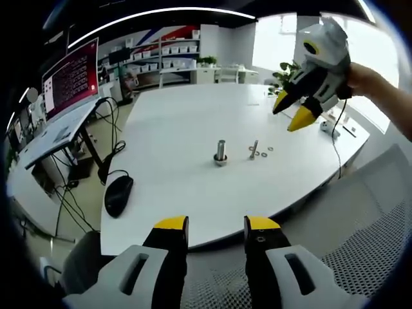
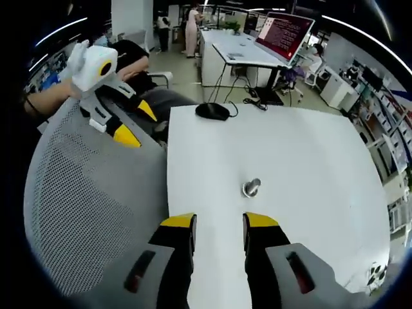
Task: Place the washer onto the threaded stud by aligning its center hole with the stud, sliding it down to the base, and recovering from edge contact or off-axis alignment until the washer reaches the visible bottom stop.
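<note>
the washers (image 1: 261,152) lie flat on the white table (image 1: 180,122), just beside a small upright bolt (image 1: 254,149) and near the threaded stud (image 1: 221,152), which stands upright on its base. the left gripper (image 1: 216,226) hangs back over the near table edge with its jaws spread and empty. the right gripper (image 2: 219,223) hovers above the table near the stud, jaws likewise apart and holding nothing, with a black mouse (image 1: 118,195) well off to the side.

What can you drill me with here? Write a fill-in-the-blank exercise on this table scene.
1. The threaded stud stands ____ on the white table.
2. The computer mouse near the table's edge is ____ in colour.
3. The left tool and the right tool hold nothing; the jaws of both are ____.
Missing words: upright; black; open.
</note>
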